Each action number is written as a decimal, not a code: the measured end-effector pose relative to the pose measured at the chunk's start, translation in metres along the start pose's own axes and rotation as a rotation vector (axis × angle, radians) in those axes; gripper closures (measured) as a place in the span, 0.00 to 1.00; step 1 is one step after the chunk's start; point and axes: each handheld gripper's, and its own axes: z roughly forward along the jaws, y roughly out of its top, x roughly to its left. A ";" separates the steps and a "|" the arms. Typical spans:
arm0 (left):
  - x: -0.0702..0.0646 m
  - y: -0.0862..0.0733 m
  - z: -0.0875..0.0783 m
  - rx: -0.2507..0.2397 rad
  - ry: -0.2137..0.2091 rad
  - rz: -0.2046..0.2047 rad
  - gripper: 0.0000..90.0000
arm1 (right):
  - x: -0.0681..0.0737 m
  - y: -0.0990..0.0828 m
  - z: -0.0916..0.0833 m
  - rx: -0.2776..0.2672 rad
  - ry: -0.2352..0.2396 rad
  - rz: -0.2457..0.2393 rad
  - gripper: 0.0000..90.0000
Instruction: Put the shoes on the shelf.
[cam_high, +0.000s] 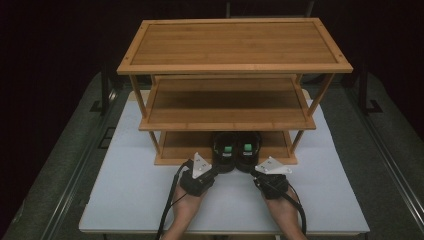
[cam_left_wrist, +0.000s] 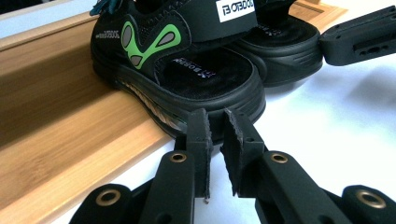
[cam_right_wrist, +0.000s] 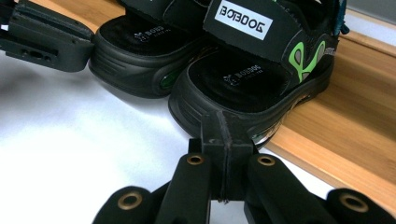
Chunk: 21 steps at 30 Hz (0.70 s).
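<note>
Standing on a white surface (cam_high: 125, 195), a three-tier wooden rack (cam_high: 234, 67) with both upper shelves bare. Tucked side by side at the front of the lowest shelf (cam_high: 180, 142), a pair of black sandals with green trim, heels poking out over the front lip toward the person. Left sandal (cam_high: 224, 151) and right sandal (cam_high: 248, 151) touching or very nearly so along their inner sides. Held in the person's left hand (cam_high: 186, 212), the left gripper (cam_high: 209, 172), just at the heel of the left sandal; from the left gripper view, jaws parted by a narrow gap, closed on nothing, tips right at the sandal's heel (cam_left_wrist: 219, 93), contact hard to judge from this angle. Held in the right hand (cam_high: 285, 212), the right gripper (cam_high: 261, 175), set just behind the right sandal's heel; from the right gripper view, jaws pressed together with nothing between them, tips close against the heel rim of that sandal (cam_right_wrist: 233, 88). White branded straps visible on each sandal in both gripper views. Heel soles overhanging the shelf's wooden edge (cam_right_wrist: 336, 149) above the surface. Black cables (cam_high: 167, 210) trailing back from each gripper past the wrists.
</note>
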 end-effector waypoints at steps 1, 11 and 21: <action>0.000 0.001 0.001 0.001 0.002 0.003 0.89 | 0.000 0.000 0.002 -0.004 -0.013 -0.006 0.99; 0.002 0.005 0.012 -0.003 0.020 -0.009 0.89 | -0.008 0.003 0.010 -0.008 -0.029 0.011 0.99; 0.007 0.006 0.017 -0.008 0.031 -0.021 0.89 | -0.010 0.004 0.015 -0.010 -0.031 0.014 0.99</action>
